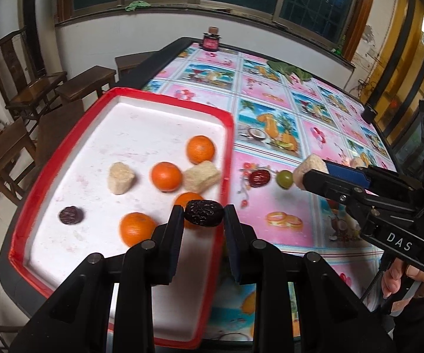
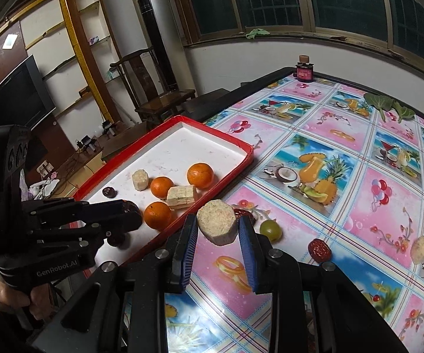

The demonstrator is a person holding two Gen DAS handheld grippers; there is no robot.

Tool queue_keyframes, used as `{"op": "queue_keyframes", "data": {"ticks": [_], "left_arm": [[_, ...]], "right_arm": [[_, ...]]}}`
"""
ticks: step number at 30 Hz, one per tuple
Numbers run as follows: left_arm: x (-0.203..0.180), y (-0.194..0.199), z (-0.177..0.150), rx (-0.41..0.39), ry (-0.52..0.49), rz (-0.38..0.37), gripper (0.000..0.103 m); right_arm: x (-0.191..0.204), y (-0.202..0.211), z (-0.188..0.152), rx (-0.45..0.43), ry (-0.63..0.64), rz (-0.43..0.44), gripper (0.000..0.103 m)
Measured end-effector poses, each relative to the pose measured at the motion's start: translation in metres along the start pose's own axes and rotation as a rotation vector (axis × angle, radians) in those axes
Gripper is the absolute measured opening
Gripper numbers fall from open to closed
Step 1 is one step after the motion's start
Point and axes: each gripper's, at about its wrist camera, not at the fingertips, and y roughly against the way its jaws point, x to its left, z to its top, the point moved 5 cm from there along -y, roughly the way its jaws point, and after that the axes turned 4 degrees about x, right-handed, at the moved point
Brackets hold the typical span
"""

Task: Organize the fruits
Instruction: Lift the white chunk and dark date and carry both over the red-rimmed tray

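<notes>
Tray (image 1: 226,135) at left: 4 oranges (image 1: 166,176), 2 pale chunks (image 1: 120,178), 1 dark date (image 1: 70,215) in already.

L gripper (image 1: 203,214) over tray's near right part, jaws closed on wrinkled date (image 1: 203,212), not yet dropped.

R gripper (image 2: 218,229) just outside tray's right rim, above cloth, jaws clamping pale chunk (image 2: 217,226).

Left on cloth: red date (image 2: 243,213), grape (image 2: 270,230), another date (image 2: 319,249), pale chunk (image 2: 421,249); dark bit at bottom right edge, prob. fruit, too blurred.

Roughly 2/3 done.

Four oranges (image 1: 166,176), four beige chunks (image 1: 121,178), four dark dates (image 1: 71,215) (wrinkled), one green grape (image 1: 284,179).
</notes>
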Motion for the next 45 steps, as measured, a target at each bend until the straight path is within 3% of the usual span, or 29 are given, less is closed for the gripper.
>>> {"op": "queue_keyframes", "data": {"ticks": [17, 35, 45], "left_arm": [[0.083, -0.006, 0.037, -0.023, 0.123, 0.047, 0.025], [0.102, -0.05, 0.064, 0.019, 0.15, 0.051, 0.025], [0.112, -0.077, 0.074, 0.056, 0.163, 0.064, 0.025]], "right_arm": [[0.024, -0.037, 0.028, 0.025, 0.027, 0.058, 0.029], [0.031, -0.095, 0.083, 0.059, 0.04, 0.075, 0.029], [0.025, -0.138, 0.095, 0.107, 0.011, 0.068, 0.029]]}}
